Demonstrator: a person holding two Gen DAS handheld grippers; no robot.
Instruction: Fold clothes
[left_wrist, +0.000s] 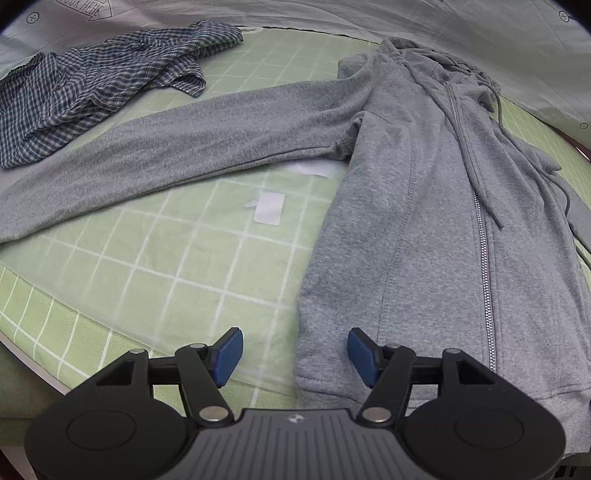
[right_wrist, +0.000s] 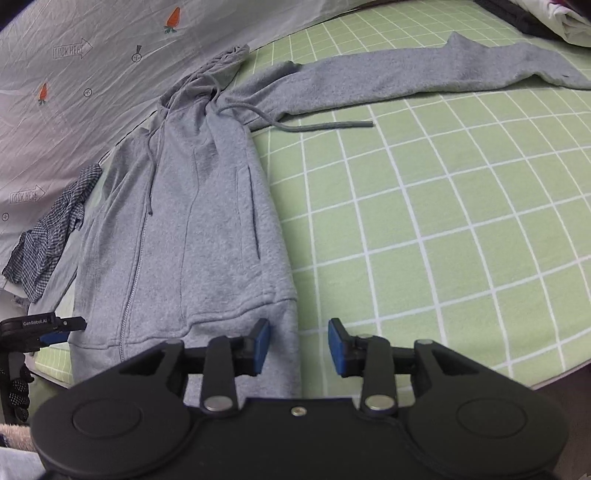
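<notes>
Green bedsheet with a white grid, stretched over a bed, backed by a pale printed sheet with carrots and arrows. Spread flat on it, front up and zipped: a grey hoodie, hood toward 12 o'clock, hem toward 6 o'clock, one sleeve stretched out toward 9 o'clock in the left wrist view, the other sleeve reaching toward 2 o'clock in the right wrist view. Crumpled at 10 o'clock, just beside the outstretched sleeve: a blue checked shirt, not yet dealt with. Lying bare on the sheet below the armpit: a small white slip. Left gripper poised at the hem's 7 o'clock corner, jaws apart, one blue pad over the fabric edge and the other over bare sheet, nothing gripped. Right gripper likewise at the opposite hem corner, jaws apart and straddling the ribbed band, nothing clamped. Probably soft, limp and middling in weight for cloth: thick fleece-like knit, likely to sag and drag on the sheet rather than hold any shape, not fragile, not slippery between rubbery pads. Best taken by the doubled ribbed hem or the cuffs, where layers bunch thick enough to pinch firmly; zip line probably the stiffest part and a natural fold axis. Loose drawcord trailing toward 3 o'clock, apt to snag or slip out of a fold. Sleeves likely to need bringing in across the body first.
</notes>
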